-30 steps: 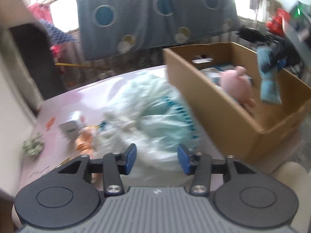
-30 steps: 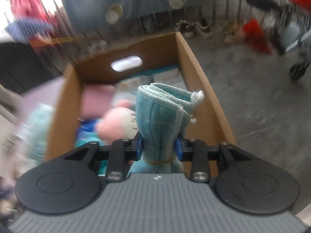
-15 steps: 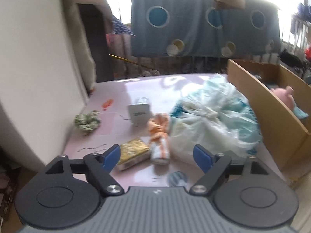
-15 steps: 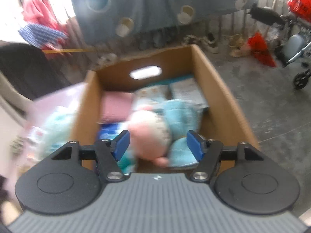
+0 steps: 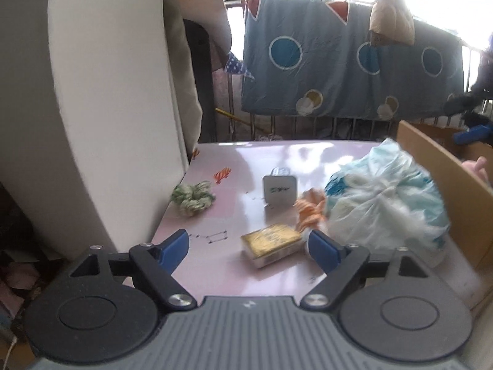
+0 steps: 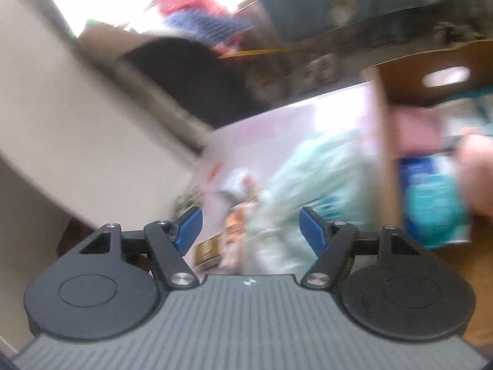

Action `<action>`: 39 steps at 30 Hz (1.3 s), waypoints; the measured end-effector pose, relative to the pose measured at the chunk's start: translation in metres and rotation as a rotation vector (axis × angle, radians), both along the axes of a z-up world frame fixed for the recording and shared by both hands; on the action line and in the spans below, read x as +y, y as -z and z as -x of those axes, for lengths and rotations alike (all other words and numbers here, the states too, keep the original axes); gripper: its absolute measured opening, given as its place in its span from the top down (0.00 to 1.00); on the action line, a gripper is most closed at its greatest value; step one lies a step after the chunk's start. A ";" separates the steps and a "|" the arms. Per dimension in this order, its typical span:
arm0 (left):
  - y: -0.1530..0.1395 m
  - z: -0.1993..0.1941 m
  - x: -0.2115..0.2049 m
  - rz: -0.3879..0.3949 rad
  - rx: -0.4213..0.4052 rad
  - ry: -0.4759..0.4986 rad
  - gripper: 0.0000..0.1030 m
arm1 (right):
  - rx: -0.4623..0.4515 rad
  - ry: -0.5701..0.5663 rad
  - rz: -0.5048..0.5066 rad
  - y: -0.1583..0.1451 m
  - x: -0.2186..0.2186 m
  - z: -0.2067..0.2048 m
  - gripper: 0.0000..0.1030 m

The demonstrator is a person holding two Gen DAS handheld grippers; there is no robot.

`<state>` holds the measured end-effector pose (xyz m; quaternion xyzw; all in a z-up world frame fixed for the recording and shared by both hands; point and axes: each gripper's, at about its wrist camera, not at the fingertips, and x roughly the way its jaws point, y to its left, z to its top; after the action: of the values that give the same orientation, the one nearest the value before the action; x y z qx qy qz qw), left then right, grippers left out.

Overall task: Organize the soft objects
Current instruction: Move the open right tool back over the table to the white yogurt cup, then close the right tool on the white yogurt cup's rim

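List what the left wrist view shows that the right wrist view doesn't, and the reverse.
Only the left wrist view: the blue circle-patterned sheet on the railing, sharp, and the white carton readable as a carton.

Only the right wrist view: the cardboard box's handle cutout and a blue packet inside.

Both: the pink table, tied plastic bag, gold packet, green scrunchie, and each view's own gripper, left gripper and right gripper, open and empty.

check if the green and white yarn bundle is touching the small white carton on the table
Apart. The left wrist view shows the green and white yarn bundle left of the small white carton, with bare pink table between them.
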<state>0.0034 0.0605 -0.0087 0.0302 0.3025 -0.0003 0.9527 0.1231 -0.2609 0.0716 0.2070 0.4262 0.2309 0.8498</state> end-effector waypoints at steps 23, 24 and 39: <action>0.084 -0.208 -0.028 -0.008 0.086 0.252 0.27 | 0.112 -0.290 0.136 0.137 0.159 -0.182 0.64; 0.087 -0.214 -0.028 -0.001 0.099 0.247 0.25 | 0.132 -0.282 0.113 0.142 0.157 -0.187 0.64; 0.115 -0.266 -0.035 0.046 0.219 0.222 0.26 | 0.226 -0.206 -0.035 0.166 0.146 -0.202 0.67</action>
<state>0.2698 0.0253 -0.1232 0.0415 0.3992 -0.1159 0.9086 0.3248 -0.1145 -0.0948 0.2015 0.5340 0.2993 0.7646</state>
